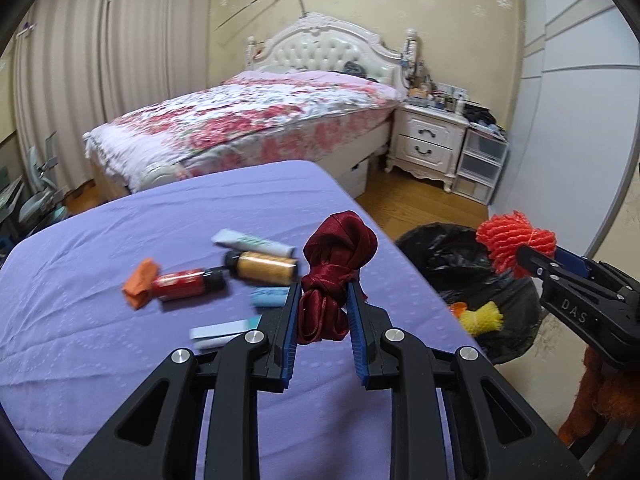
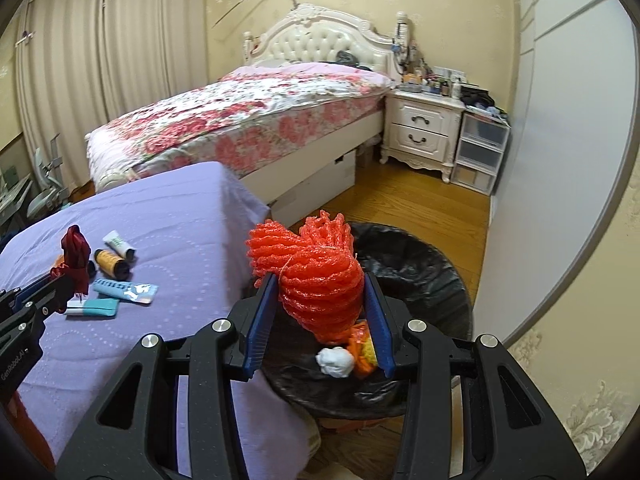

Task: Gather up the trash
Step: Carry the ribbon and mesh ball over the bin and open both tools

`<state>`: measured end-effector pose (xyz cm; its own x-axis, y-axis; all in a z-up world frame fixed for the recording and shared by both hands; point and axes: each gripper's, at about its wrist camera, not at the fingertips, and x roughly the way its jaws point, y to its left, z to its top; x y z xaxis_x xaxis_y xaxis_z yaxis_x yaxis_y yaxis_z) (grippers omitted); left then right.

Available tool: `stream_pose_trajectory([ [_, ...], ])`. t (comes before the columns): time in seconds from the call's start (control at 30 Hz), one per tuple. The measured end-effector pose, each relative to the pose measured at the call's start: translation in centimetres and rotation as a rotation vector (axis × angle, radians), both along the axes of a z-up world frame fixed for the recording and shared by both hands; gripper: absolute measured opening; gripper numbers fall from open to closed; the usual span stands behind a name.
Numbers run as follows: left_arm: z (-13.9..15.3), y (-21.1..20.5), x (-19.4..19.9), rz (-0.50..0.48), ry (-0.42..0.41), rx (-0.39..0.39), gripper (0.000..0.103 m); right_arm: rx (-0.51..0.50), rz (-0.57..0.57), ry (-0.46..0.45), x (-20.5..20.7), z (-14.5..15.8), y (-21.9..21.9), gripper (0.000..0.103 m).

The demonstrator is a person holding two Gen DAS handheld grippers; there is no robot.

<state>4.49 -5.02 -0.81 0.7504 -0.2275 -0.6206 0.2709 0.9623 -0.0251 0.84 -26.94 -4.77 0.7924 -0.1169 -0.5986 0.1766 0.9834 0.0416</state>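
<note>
While both claws are loaded, handling notes run near to far. Left gripper (image 1: 322,312): jaws narrowed on a knotted dark red satin ribbon (image 1: 334,272), pinched just below the knot and held above the purple cloth table (image 1: 120,360); fabric looks limp, light and slick, so I judge the knot is the sound place to hold, since loose tails could slide out. Right gripper (image 2: 320,312): jaws closed on an orange foam fruit net (image 2: 316,276), held over the black-lined bin (image 2: 420,272); net looks very light, springy and compressible, not fragile; a grip across the bunched middle suits it, and on release it may cling to a pad rather than drop cleanly. Bin already holds a yellow foam net (image 1: 480,316), a white crumpled wad (image 2: 336,360) and orange scraps. Farther out on the table: a white-and-teal small box (image 2: 92,307), a light blue sachet (image 2: 124,290), a red bottle (image 1: 182,283), an amber bottle (image 1: 262,266), an orange wrapper (image 1: 140,282), a white tube (image 1: 252,242); bottles look rigid and likely to roll, best taken across the body; sachet and wrapper lie flat, likely needing an edge pinch. Beyond: bed (image 1: 240,120); nightstand (image 1: 428,140).
</note>
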Motion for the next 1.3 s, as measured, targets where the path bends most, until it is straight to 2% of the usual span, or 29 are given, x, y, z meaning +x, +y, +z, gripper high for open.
stream_pose_trajectory([
  [0.23, -0.5, -5.2, 0.8, -0.085, 0.002, 0.026, 0.024, 0.012, -0.058, 0.005, 0.0, -0.8, -2.8, 0.042],
  [0.5, -1.2, -9.1, 2.4, -0.126, 0.009, 0.053, 0.024, 0.028, -0.098, 0.009, 1.2, -1.5, -4.5, 0.042],
  [1.1, -2.7, -13.4, 5.2, -0.161, 0.004, 0.126, 0.025, 0.073, -0.148, 0.031, 3.1, -2.6, -7.1, 0.043],
  [1.13, -2.8, -13.5, 5.2, -0.161, 0.000, 0.134, 0.026, 0.075, -0.150, 0.033, 3.1, -2.6, -7.2, 0.044],
  [1.27, -2.9, -13.2, 5.4, -0.145, -0.003, 0.137, 0.062, 0.081, -0.165, 0.042, 3.4, -2.9, -7.5, 0.052],
  [1.3, -2.9, -13.1, 5.5, -0.137, -0.007, 0.134, 0.064, 0.084, -0.170, 0.043, 3.4, -3.0, -7.6, 0.052],
])
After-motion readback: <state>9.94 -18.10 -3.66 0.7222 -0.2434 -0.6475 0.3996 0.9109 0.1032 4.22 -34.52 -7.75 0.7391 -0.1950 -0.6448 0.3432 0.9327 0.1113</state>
